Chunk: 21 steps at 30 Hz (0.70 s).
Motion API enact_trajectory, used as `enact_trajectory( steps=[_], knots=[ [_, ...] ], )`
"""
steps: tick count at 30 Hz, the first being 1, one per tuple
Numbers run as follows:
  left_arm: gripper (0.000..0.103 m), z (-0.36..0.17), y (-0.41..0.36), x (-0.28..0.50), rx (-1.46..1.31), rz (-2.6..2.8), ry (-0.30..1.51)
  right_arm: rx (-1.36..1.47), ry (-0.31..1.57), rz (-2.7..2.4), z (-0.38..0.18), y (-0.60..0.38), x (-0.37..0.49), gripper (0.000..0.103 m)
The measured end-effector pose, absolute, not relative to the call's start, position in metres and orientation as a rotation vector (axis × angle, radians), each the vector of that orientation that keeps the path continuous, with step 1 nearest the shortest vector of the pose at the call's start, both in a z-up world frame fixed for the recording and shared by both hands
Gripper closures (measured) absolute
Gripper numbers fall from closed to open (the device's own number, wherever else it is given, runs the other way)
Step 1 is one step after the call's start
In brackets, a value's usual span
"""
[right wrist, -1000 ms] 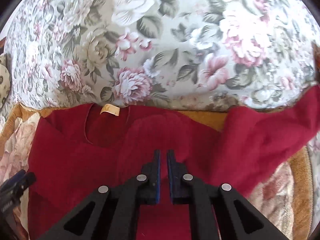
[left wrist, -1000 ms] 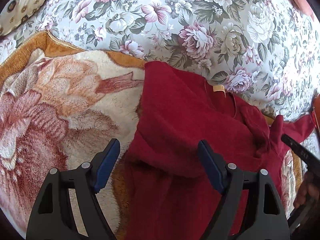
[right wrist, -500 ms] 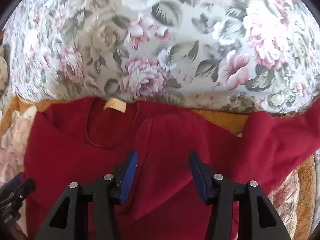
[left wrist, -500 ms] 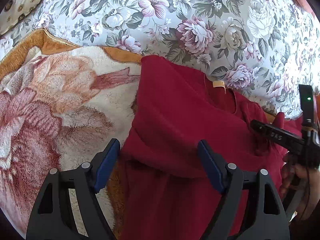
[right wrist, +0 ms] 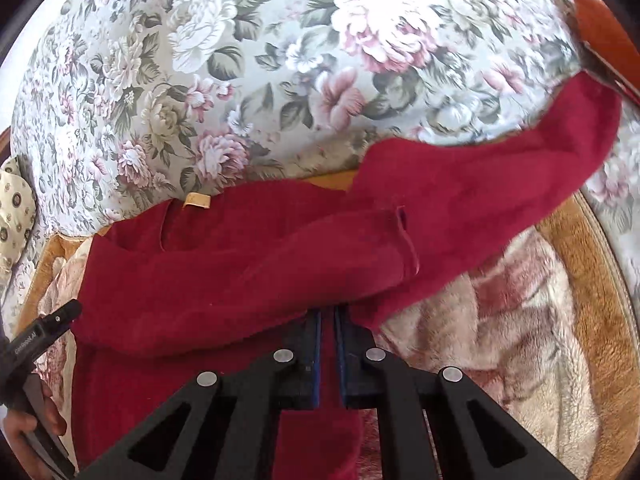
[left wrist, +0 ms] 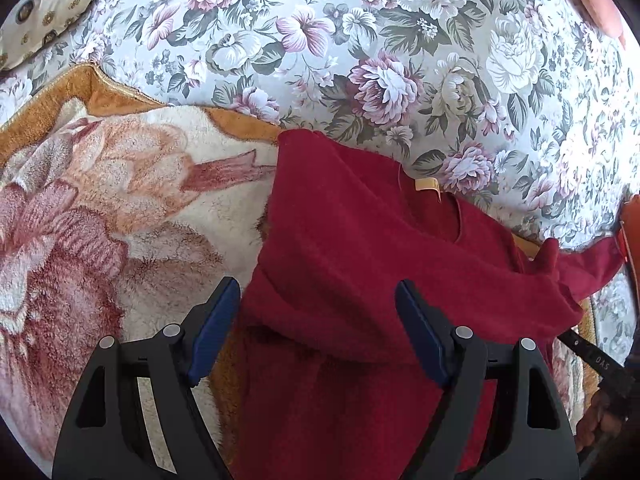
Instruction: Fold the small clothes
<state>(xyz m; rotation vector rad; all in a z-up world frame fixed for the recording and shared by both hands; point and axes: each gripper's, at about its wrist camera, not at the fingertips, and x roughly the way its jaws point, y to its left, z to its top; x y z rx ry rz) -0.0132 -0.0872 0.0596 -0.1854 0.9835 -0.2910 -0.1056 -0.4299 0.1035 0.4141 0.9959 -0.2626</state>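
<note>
Now my right claw [right wrist: 328, 322] is pressed together again, where half a second ago it stood spread over the top [right wrist: 224, 276]; its pads sit at the lower edge of the folded-over sleeve [right wrist: 320, 256], and I judge they pinch red cloth there, though the bite itself is hidden under the fabric. A second ago it was also closed, so this looks like a let-go and a fresh grab, which I take to mean one sleeve fold is set and I am taking hold for the next. My left claw [left wrist: 316, 332] is spread wide as before, hovering over the left side of the top and holding nothing. The top lies on the blanket [right wrist: 520, 320] on the bed, its neck toward the floral cover [right wrist: 280, 60], the tan label [right wrist: 197, 201] showing at the collar. It is deep red and looks soft and fleecy. One sleeve is laid across the chest, cuff toward the right; the other sleeve [right wrist: 520, 160] stretches out to the right, up onto the floral cover, not yet folded. In the left view the left shoulder [left wrist: 304, 148] has a clean folded edge, and the body runs down out of sight between my claws. A patterned pillow [left wrist: 44, 12] sits far left.
</note>
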Motion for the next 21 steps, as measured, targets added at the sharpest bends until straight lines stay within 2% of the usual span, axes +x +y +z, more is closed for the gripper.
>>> enact_trajectory(
  steps=[3,6,9,11,12,17,21],
  knots=[
    [0.023,0.059,-0.086,-0.017,-0.194,-0.282,0.997,0.511,0.971,-0.231,0.095,-0.439,-0.109,0.095],
    [0.023,0.058,-0.085,-0.015,-0.203,-0.279,1.004,0.501,0.975,-0.224,0.092,-0.436,-0.104,0.082],
    [0.023,0.056,-0.087,-0.01,-0.197,-0.284,1.008,0.462,0.986,-0.251,0.087,-0.429,-0.092,0.081],
    [0.023,0.052,-0.086,-0.007,-0.196,-0.279,1.02,0.428,0.992,-0.269,0.089,-0.425,-0.084,0.098],
    [0.023,0.051,-0.086,-0.006,-0.199,-0.273,1.025,0.416,0.98,-0.263,0.094,-0.422,-0.08,0.102],
    [0.023,0.048,-0.083,-0.002,-0.197,-0.225,1.022,0.332,0.824,-0.236,0.137,-0.415,-0.073,0.103],
    [0.023,0.046,-0.081,0.002,-0.183,-0.189,1.019,0.338,0.853,-0.348,0.121,-0.447,-0.077,0.103]
  ],
)
